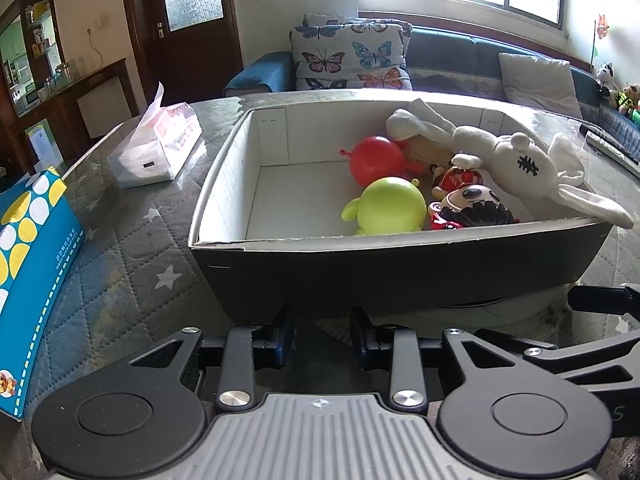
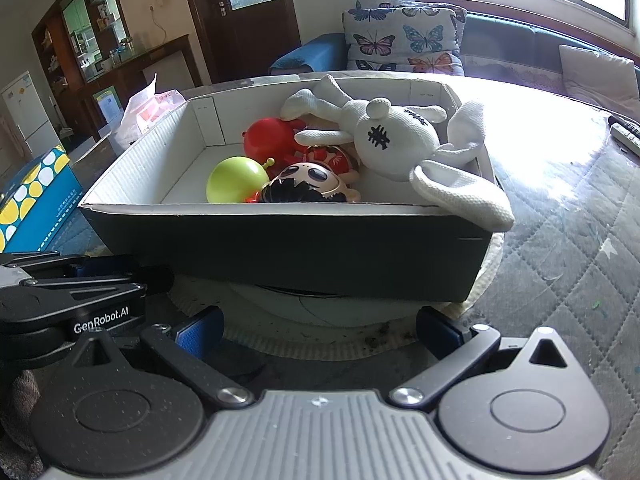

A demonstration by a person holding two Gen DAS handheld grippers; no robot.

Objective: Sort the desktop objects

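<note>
Facing the dark box (image 1: 400,268) from its near side, both grippers hover low over the bench (image 1: 132,248) and neither holds anything. The left gripper (image 1: 322,338) has its jaws parted only a little, with nothing between them; the right gripper (image 2: 318,326) has its jaws spread wide, also with nothing between them. Inside the box lie the toys: a red ball toy (image 1: 374,160), a green ball toy (image 1: 394,206), a big-headed doll (image 1: 472,208) and a white plush rabbit (image 1: 516,160), whose one ear hangs over the near rim. It seems that the sorting is nearly done, since the toys are already collected in the box. On the bench to the left there are a pack of tissues (image 1: 160,148) and a blue carton with dots (image 1: 32,272), well apart from the box. I judge that the next move, if any, calls for tucking the hanging ear inside, or for reaching left toward the carton; for that the left gripper would need wider jaws first.
</note>
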